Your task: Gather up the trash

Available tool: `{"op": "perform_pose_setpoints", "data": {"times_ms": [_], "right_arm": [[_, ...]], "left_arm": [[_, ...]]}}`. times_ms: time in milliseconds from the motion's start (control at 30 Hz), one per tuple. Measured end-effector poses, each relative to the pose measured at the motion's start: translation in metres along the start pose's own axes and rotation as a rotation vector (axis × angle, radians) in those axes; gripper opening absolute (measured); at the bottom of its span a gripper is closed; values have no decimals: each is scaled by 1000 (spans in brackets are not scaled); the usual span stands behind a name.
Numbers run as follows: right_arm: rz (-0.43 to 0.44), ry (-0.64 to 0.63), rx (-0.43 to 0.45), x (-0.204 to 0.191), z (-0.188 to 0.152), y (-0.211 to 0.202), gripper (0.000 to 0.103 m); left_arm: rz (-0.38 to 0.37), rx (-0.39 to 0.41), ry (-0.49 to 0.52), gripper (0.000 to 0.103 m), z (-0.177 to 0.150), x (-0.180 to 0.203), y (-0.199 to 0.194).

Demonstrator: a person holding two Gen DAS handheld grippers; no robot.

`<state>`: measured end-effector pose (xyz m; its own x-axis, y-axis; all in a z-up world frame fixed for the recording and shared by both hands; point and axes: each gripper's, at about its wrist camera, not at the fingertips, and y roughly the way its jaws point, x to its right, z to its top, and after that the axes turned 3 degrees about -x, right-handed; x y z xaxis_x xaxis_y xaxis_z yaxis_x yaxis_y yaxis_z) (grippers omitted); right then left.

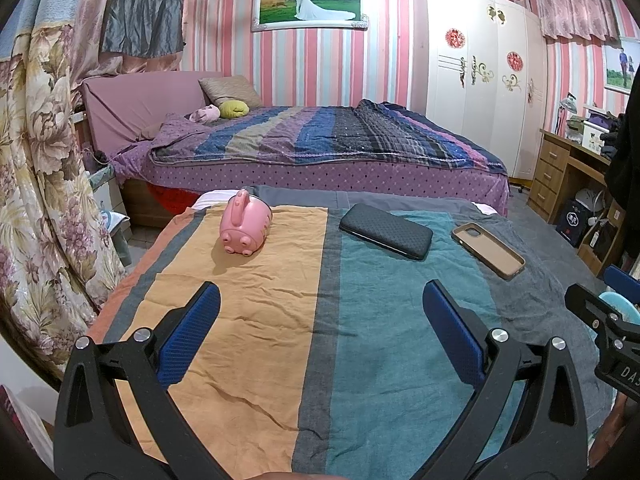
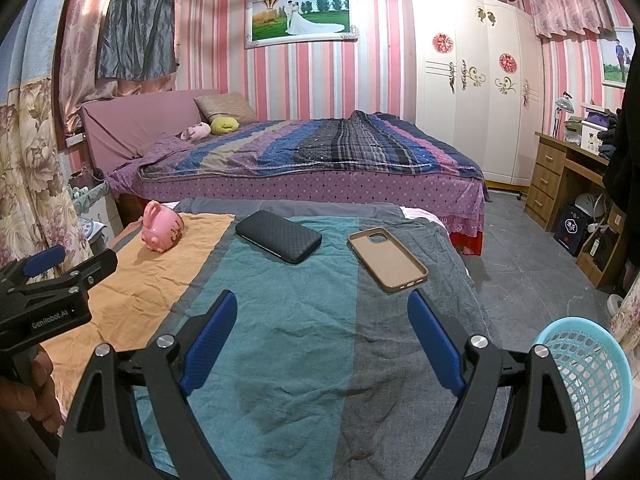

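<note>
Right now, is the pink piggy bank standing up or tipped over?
Tipped over: the piggy bank lies on its side on the striped cloth, feet pointing sideways.

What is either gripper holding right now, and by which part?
Nothing is held. The left gripper and right gripper are both open over the striped cloth, short of the pink pig toy, dark case and tan phone case.

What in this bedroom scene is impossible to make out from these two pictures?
- Light blue plastic mesh basket: its inside and base, cut off by the right wrist view's edge.
- Black textured phone case: its underside, lying flat in both views.
- Pink pig-shaped toy: its far side.
- Wooden desk: the clutter on top is too small to identify.
</note>
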<state>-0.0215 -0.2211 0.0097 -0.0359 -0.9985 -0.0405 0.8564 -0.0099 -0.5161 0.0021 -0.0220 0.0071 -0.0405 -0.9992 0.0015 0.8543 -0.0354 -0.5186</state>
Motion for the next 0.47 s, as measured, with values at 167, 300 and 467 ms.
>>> {"op": "perform_pose_setpoints", "data": {"times_ms": [167, 300, 467], "right_arm": [[1, 0, 1, 0, -1, 0, 86], [0, -1, 0, 0, 0, 0, 86], [0, -2, 0, -1, -1, 0, 86]], "left_arm": [[28, 15, 17, 98, -3, 0, -5], [6, -3, -9, 98, -2, -4, -3], [1, -9, -18, 98, -1, -6, -3]]}}
